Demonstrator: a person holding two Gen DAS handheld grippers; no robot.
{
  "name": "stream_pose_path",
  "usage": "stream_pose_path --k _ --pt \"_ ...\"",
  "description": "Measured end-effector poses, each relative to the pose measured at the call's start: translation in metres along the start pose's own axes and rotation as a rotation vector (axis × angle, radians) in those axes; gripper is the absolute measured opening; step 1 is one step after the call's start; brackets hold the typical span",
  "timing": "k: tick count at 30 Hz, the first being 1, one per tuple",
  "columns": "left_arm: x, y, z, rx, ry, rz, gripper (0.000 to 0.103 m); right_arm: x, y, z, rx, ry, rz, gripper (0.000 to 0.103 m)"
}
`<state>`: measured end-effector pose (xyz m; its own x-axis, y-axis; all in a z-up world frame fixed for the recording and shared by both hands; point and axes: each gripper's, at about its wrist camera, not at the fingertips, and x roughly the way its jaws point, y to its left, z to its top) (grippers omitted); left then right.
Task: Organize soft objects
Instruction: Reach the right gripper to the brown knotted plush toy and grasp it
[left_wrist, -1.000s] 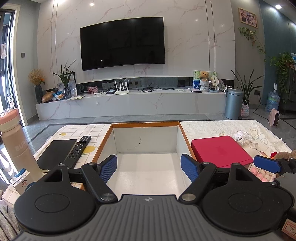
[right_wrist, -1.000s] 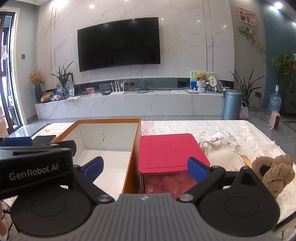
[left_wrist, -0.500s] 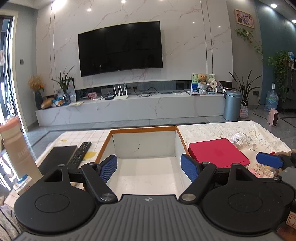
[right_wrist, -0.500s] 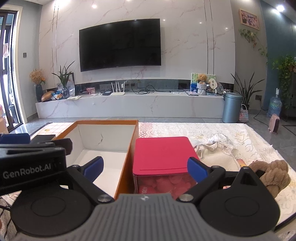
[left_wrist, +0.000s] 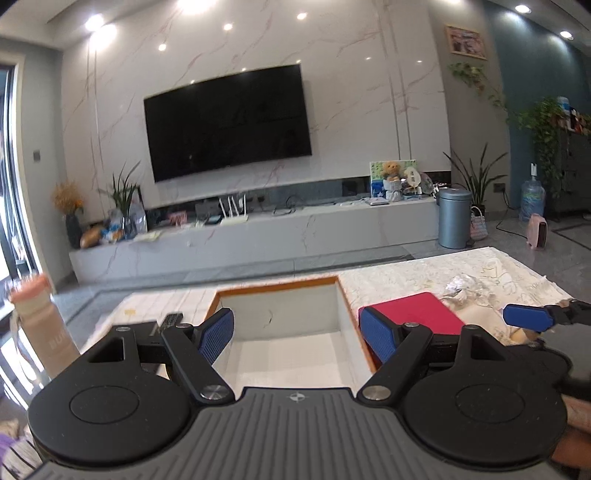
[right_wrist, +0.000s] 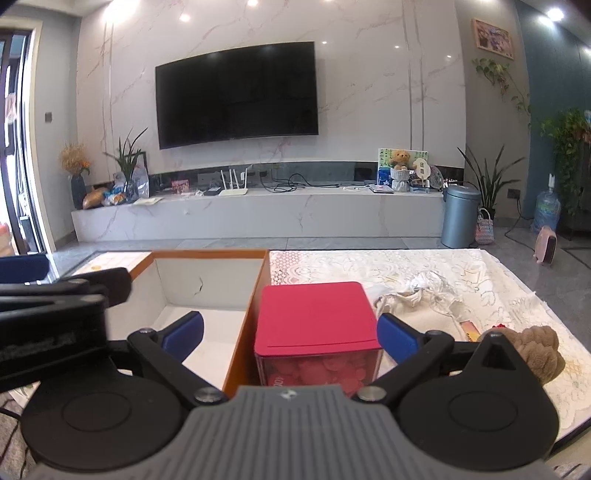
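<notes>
A brown plush toy (right_wrist: 535, 350) lies on the lace tablecloth at the right, beside my right gripper's arm. An orange-rimmed box with a white, empty inside (right_wrist: 207, 295) (left_wrist: 280, 325) stands in front of both grippers. My left gripper (left_wrist: 297, 338) is open above the box's near end with nothing between its fingers. My right gripper (right_wrist: 290, 336) hovers open, its jaws still opening. The red-lidded clear box (right_wrist: 317, 314) and the orange rim show in its gap, and the pads touch neither. One blue fingertip of the right gripper (left_wrist: 526, 318) shows in the left wrist view.
Crumpled clear plastic and a pale cloth (right_wrist: 417, 291) lie behind the red-lidded box (left_wrist: 410, 314). A remote (left_wrist: 171, 319) and a dark flat item lie left of the orange-rimmed box, with a pink bottle (left_wrist: 37, 325) further left. A TV wall and low cabinet stand behind.
Both grippers have lifted and drawn back slightly from the table. The left view has rolled, so the scene now tilts. The right jaws stand a touch wider.
</notes>
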<state>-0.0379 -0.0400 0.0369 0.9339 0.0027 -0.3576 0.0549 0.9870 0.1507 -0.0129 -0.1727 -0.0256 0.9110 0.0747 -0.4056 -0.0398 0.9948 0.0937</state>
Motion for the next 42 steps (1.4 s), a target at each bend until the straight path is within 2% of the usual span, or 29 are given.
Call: stream_pose_path --k 6,9,13,15,18,21,24,28,32,33,34,37,42 --pt "-0.009 -0.024 0.005 0.036 -0.036 -0.086 0.092 0.000 -0.044 -0.002 0.139 0.022 -0.041 0.100" --pt "-0.006 -0.042 0.002 0.070 -0.039 -0.131 0.092 -0.004 -0.071 -0.004 0.179 0.024 -0.112 0.100" --pt "0.009 -0.070 -0.007 0.105 -0.036 -0.202 0.092 -0.002 -0.112 -0.009 0.250 0.057 -0.258 0.100" --pt "0.018 -0.084 -0.015 0.087 -0.037 -0.242 0.092 0.002 -0.131 -0.016 0.305 0.085 -0.301 0.100" --pt "0.032 -0.104 -0.027 0.119 -0.005 -0.308 0.092 0.015 -0.155 -0.029 0.350 0.131 -0.343 0.100" --pt "0.043 -0.121 -0.038 0.164 -0.002 -0.317 0.092 0.030 -0.167 -0.039 0.398 0.170 -0.392 0.100" --pt "0.053 -0.133 -0.047 0.189 0.000 -0.341 0.092 0.037 -0.177 -0.038 0.433 0.124 -0.372 0.100" --pt "0.063 -0.134 -0.055 0.180 0.046 -0.388 0.092 0.051 -0.189 -0.039 0.492 0.146 -0.424 0.100" --pt "0.066 -0.132 -0.061 0.194 0.051 -0.363 0.092 0.064 -0.203 -0.043 0.563 0.176 -0.455 0.100" --pt "0.068 -0.131 -0.062 0.192 0.054 -0.362 0.092 0.066 -0.204 -0.043 0.563 0.172 -0.468 0.099" --pt "0.067 -0.130 -0.063 0.186 0.058 -0.363 0.092 0.069 -0.205 -0.043 0.551 0.169 -0.474 0.093" --pt "0.068 -0.126 -0.063 0.170 0.067 -0.362 0.092 0.078 -0.209 -0.045 0.558 0.193 -0.477 0.068" --pt "0.064 -0.126 -0.064 0.169 0.068 -0.364 0.092 0.067 -0.214 -0.050 0.624 0.127 -0.445 0.057"
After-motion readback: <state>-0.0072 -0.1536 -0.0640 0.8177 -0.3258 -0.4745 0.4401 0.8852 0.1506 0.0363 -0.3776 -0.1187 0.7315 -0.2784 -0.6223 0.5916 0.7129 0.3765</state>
